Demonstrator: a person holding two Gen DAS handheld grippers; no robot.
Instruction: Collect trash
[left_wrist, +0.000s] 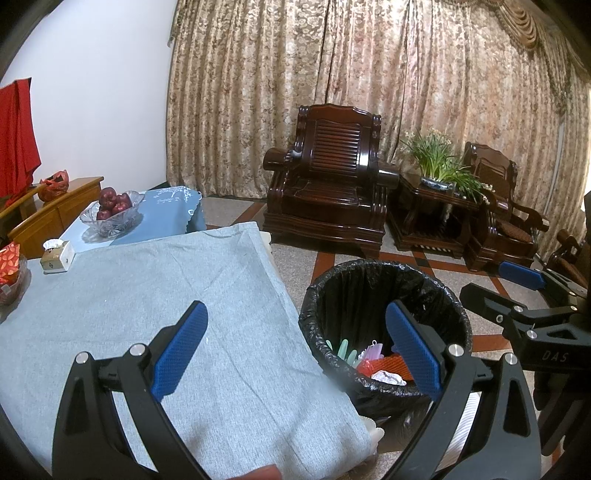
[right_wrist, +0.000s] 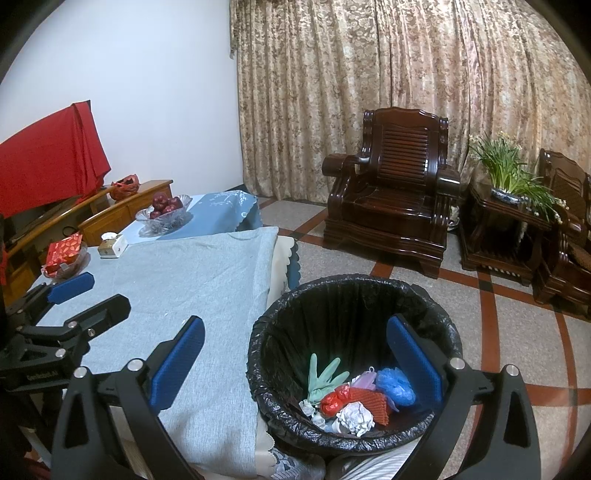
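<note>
Both grippers are hanging wide open and empty, the left gripper (left_wrist: 295, 347) and right gripper (right_wrist: 295, 354) hovering over the black-lined trash bin (right_wrist: 354, 291) beside the grey-clothed table (right_wrist: 192, 280). Trash, including a green glove (right_wrist: 325, 376) and crumpled paper (right_wrist: 355, 417), is lying inside the bin, so collecting looks nearly finished.
</note>
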